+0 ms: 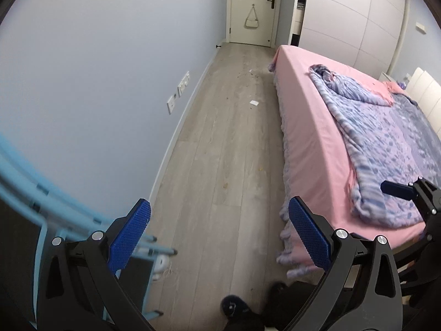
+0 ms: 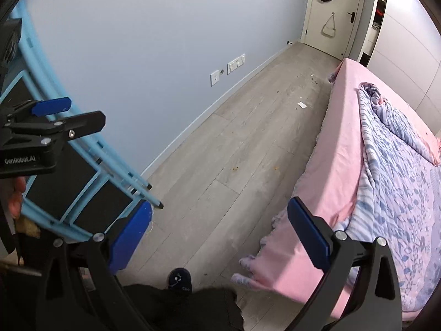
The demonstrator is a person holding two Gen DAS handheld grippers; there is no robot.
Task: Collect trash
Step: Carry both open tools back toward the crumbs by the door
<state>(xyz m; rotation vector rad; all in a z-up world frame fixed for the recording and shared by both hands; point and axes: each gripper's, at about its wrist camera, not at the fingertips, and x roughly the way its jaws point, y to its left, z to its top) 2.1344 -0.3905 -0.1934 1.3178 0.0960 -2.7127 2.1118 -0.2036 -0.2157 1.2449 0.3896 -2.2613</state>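
Left gripper (image 1: 219,230) jaws are spread wide, nothing in them; white paper scrap (image 1: 253,103) sits on the floor left of the bed (image 1: 308,127). Right gripper (image 2: 220,231) is equally gaping and empty, same scrap (image 2: 302,105) just off the bed's (image 2: 341,138) left edge.

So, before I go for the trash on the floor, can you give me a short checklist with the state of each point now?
1. Left gripper open, nothing between fingers: ok.
2. Right gripper open, nothing held: ok.
3. Target in sight, small white paper scrap on grey wooden floor: ok.
4. Path along floor between pale wall and pink bed free of big obstacles: ok.
5. Gripper near scrap: not ok, it lies far ahead.
6. Trash container in view: not ok, none visible.
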